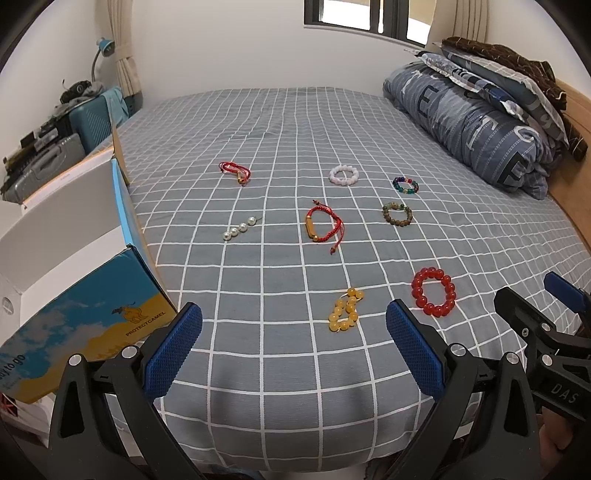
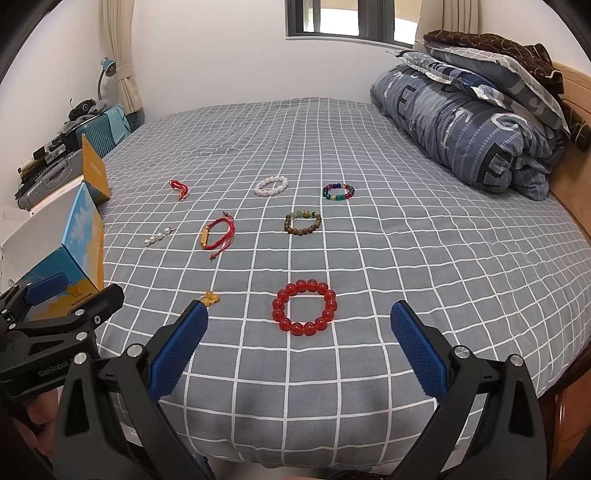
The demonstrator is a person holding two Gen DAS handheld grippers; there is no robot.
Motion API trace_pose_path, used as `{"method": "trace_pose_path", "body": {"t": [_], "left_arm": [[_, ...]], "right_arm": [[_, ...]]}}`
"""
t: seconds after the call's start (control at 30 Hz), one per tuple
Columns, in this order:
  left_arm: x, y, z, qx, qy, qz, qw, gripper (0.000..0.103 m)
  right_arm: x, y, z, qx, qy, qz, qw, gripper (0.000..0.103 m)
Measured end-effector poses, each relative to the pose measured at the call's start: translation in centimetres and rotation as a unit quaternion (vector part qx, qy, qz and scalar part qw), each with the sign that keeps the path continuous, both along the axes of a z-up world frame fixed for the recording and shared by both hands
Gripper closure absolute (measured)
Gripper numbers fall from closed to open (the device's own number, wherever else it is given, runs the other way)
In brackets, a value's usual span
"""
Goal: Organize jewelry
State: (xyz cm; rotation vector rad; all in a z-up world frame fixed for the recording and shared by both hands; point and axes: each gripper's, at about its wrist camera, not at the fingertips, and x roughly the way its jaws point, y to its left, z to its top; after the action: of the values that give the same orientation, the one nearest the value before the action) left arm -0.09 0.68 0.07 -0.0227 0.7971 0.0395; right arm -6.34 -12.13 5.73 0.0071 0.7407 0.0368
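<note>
While both grippers gape, red bracelet [image 2: 304, 308] lies near bed edge [image 2: 369, 463].

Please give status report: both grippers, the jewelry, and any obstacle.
Left gripper open, empty. Right gripper open, empty, facing red bead bracelet. Eight pieces loose on bed; open box at left. Nothing in the way.

1. A home bedroom: a bed [image 1: 295, 122] under a grey checked sheet fills both views.
2. A rolled quilt [image 1: 476, 122] and pillows [image 2: 491, 70] lie stacked against the wooden headboard [image 2: 574, 92].
3. A curtained window [image 1: 354, 14], a desk lamp [image 1: 103, 48] and suitcases [image 1: 92, 118] line the walls.
</note>
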Motion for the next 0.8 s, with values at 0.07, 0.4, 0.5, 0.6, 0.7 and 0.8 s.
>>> {"method": "trace_pose_path", "body": {"t": [0.07, 0.4, 0.5, 0.6, 0.7, 0.8], "left_arm": [[0.00, 0.01, -0.03, 0.000, 0.000, 0.000, 1.0000, 0.006], [0.08, 0.01, -0.07, 0.003, 0.001, -0.001, 1.0000, 0.006], [0.08, 0.00, -0.08, 0.003, 0.001, 0.000, 1.0000, 0.006], [0.07, -0.02, -0.09, 0.003, 0.002, -0.001, 1.0000, 0.006], [0.07, -0.11, -0.05, 0.005, 0.001, -0.002, 1.0000, 0.006], [0.05, -0.11, -0.03, 0.004, 0.001, -0.001, 1.0000, 0.006]], "right_arm": [[0.02, -0.03, 0.02, 0.000, -0.001, 0.000, 1.000, 0.008], [0.01, -0.02, 0.00, 0.000, 0.000, 0.000, 1.000, 0.008], [0.01, -0.02, -0.01, 0.000, 0.000, 0.000, 1.000, 0.008], [-0.02, 0.08, -0.01, -0.001, -0.001, -0.001, 1.000, 0.008], [-0.01, -0.01, 0.04, 0.000, -0.001, 0.000, 1.000, 0.008], [0.00, -0.01, 0.03, 0.000, 0.000, 0.000, 1.000, 0.008]]}}
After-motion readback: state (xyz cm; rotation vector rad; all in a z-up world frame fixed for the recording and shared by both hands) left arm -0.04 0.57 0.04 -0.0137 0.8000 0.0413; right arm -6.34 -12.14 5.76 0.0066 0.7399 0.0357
